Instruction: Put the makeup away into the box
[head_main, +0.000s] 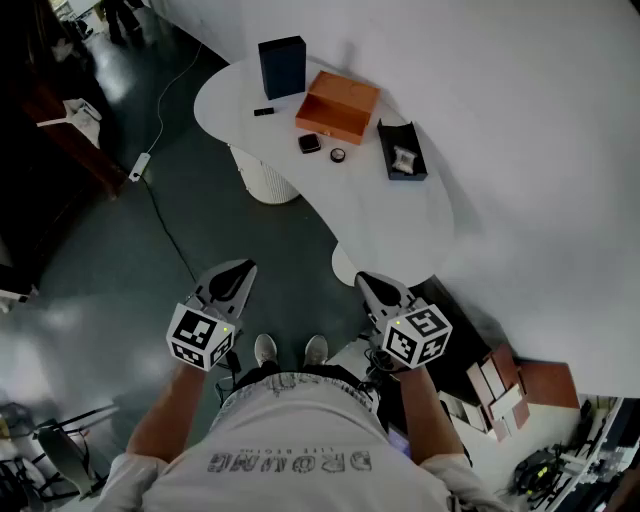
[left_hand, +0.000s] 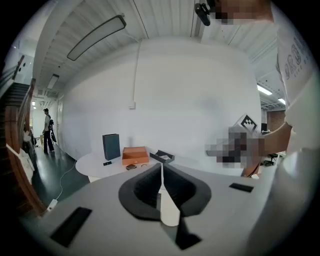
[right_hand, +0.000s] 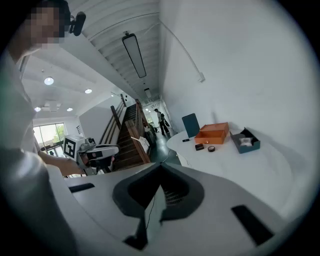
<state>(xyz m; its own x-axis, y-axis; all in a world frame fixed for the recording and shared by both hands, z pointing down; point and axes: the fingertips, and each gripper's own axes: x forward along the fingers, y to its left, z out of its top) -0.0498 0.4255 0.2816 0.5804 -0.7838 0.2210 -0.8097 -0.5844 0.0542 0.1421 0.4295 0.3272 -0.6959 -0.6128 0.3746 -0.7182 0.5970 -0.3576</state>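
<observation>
An open orange box (head_main: 337, 105) sits on the far part of a white table (head_main: 400, 215), well away from me. In front of it lie a black compact (head_main: 309, 143) and a small round pot (head_main: 338, 155), with a thin black stick (head_main: 263, 111) to its left. The same orange box (left_hand: 135, 154) (right_hand: 213, 133) shows small in both gripper views. My left gripper (head_main: 240, 268) (left_hand: 161, 167) and right gripper (head_main: 365, 280) (right_hand: 159, 172) hang in front of my body, over the floor and short of the table. Both are shut with nothing between their jaws.
A dark blue box (head_main: 282, 66) stands upright behind the orange one. A dark tray (head_main: 402, 150) with a white item lies to its right. A cable and power strip (head_main: 140, 165) cross the dark floor at left. Brown tiles (head_main: 500, 385) lie at lower right. A person (left_hand: 47, 131) stands far off.
</observation>
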